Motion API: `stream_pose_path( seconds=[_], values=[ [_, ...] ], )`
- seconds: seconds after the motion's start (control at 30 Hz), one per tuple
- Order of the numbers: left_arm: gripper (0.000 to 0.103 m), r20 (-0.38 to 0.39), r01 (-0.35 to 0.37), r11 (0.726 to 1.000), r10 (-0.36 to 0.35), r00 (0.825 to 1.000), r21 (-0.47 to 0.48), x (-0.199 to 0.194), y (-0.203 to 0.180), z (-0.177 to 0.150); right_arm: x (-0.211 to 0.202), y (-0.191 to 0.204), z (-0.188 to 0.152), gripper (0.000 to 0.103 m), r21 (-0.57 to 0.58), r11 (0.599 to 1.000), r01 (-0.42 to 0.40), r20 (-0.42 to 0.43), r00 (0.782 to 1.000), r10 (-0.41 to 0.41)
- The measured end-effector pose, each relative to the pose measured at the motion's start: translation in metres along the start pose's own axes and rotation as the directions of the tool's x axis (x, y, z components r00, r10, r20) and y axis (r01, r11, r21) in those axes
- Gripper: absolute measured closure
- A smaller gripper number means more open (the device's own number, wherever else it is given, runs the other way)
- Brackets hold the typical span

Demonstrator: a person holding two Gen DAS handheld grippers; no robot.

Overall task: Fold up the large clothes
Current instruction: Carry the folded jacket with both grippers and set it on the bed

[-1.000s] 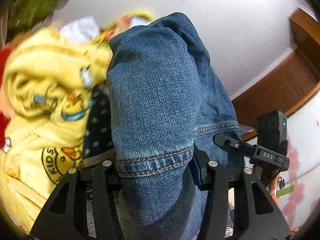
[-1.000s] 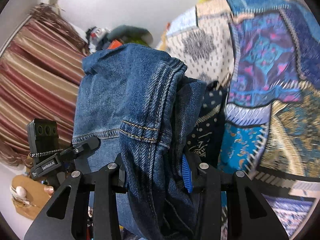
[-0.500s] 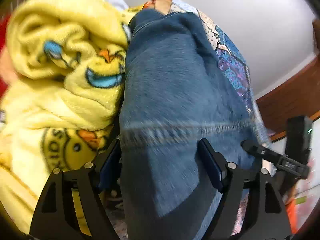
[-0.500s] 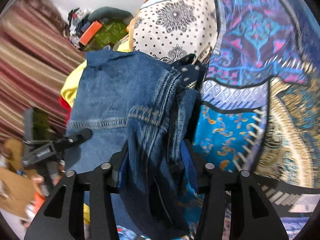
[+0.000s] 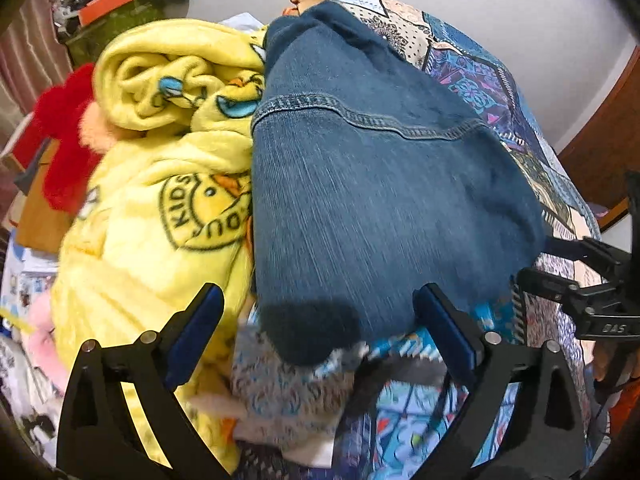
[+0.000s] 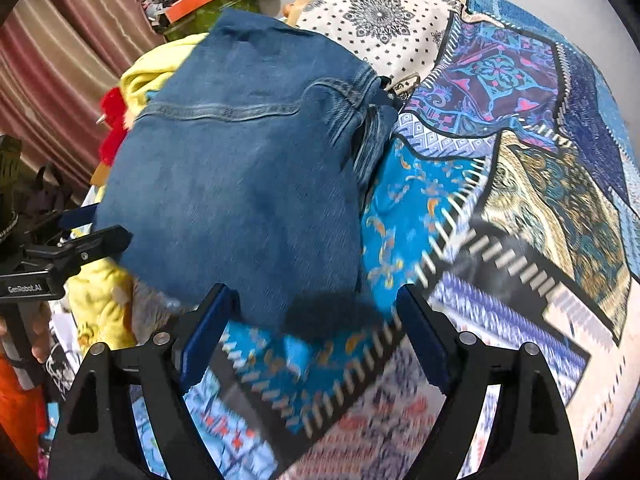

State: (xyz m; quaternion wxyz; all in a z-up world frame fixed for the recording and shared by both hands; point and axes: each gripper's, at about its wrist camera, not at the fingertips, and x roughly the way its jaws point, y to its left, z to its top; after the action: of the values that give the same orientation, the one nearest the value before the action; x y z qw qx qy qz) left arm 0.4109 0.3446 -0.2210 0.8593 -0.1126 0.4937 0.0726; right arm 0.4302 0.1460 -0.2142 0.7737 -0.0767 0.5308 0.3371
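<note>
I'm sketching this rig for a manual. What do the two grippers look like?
Both match. The left gripper and right gripper have black, angular, open-framed fingers with silver pivot screws and blue pads on the inner faces. In each view the other unit's side shows a black bracket with white lettering: "GenRobot.AI" is readable on the left one.

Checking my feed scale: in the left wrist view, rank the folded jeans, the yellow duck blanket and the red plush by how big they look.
1. Folded jeans, largest, though nearest the camera, which inflates them.
2. Yellow duck blanket, close behind; it is partly hidden, so true size is unsure.
3. Red plush, clearly smallest.
</note>
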Motion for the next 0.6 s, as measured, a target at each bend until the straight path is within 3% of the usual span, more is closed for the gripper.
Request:
stream_pose_path(
  seconds=[0.17, 0.33, 0.47, 0.53, 0.57, 0.6],
  values=[
    [0.005, 0.1, -0.006, 1.0, 0.005, 0.995, 0.005, -0.059, -0.017, -0.001, -0.06, 0.012, -0.006, 0.021, -0.005, 1.0, -0.017, 0.111, 0.994, 0.017],
    [0.005, 0.284, 0.019, 0.999, -0.027, 0.958, 0.033, -0.147, -0.04, 0.001, -0.152, 0.03, -0.013, 0.021, -0.022, 0.999, -0.033, 0.305, 0.952, 0.038],
    [0.005, 0.446, 0.043, 0.997, -0.07, 0.892, 0.071, -0.224, -0.063, -0.017, -0.221, 0.049, -0.029, 0.021, -0.052, 0.998, -0.034, 0.453, 0.89, 0.054],
    [0.005, 0.535, 0.039, 0.996, -0.079, 0.841, 0.086, -0.263, -0.075, -0.033, -0.251, 0.06, -0.041, 0.021, -0.063, 0.997, -0.045, 0.525, 0.848, 0.071],
    [0.005, 0.559, 0.037, 0.995, -0.081, 0.825, 0.09, -0.273, -0.078, -0.038, -0.264, 0.065, -0.048, 0.021, -0.07, 0.996, -0.047, 0.553, 0.829, 0.078],
    [0.005, 0.601, 0.033, 0.995, -0.085, 0.795, 0.098, -0.291, -0.084, -0.048, -0.281, 0.072, -0.058, 0.02, -0.081, 0.996, -0.046, 0.59, 0.803, 0.085]
  ],
)
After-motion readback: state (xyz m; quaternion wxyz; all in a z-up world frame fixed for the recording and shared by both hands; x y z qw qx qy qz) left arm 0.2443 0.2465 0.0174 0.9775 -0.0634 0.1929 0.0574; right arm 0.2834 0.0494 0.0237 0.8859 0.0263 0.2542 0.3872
